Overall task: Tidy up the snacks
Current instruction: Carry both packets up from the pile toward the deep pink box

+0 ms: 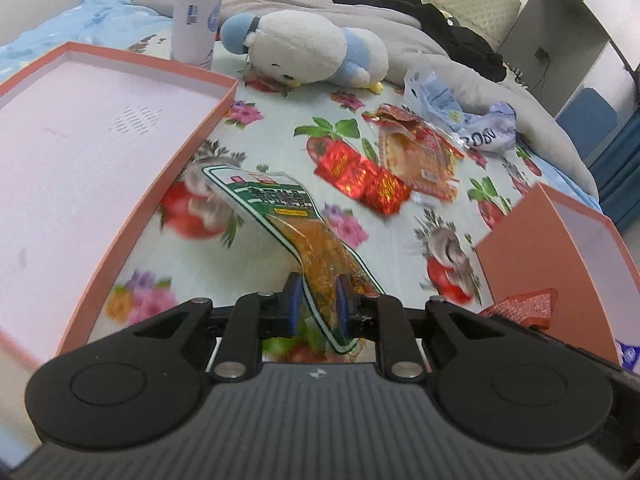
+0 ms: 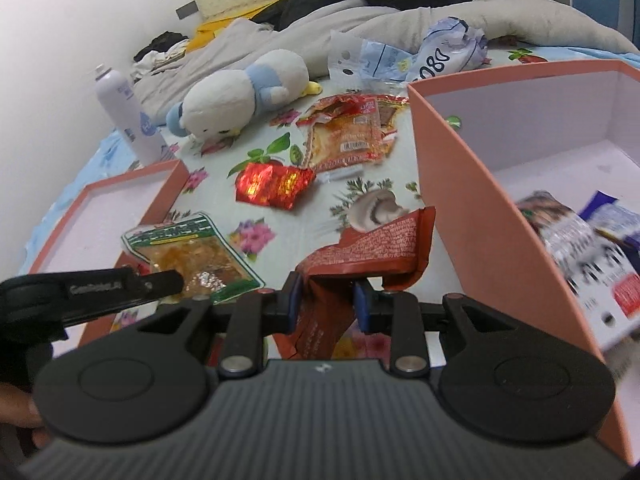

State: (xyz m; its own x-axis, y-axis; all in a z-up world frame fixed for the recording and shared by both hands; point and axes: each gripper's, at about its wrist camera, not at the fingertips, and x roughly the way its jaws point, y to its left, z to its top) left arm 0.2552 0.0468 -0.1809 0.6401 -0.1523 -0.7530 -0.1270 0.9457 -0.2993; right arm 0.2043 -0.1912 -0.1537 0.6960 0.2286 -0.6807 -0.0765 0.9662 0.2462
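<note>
Left tool (image 1: 316, 300) pinches the green pack (image 1: 280, 216), right tool (image 2: 326, 300) the red pack (image 2: 372, 248); either thin, dangling corner grip could slip.

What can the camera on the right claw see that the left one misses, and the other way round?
Only the right view looks into the deep pink box, where snack packets already lie, and shows the right claw clamping a red-brown packet. Only the left view shows a white shelf unit. Both show the left claw gripping the green-edged packet, the shallow pink lid, red foil snacks and the plush toy.
</note>
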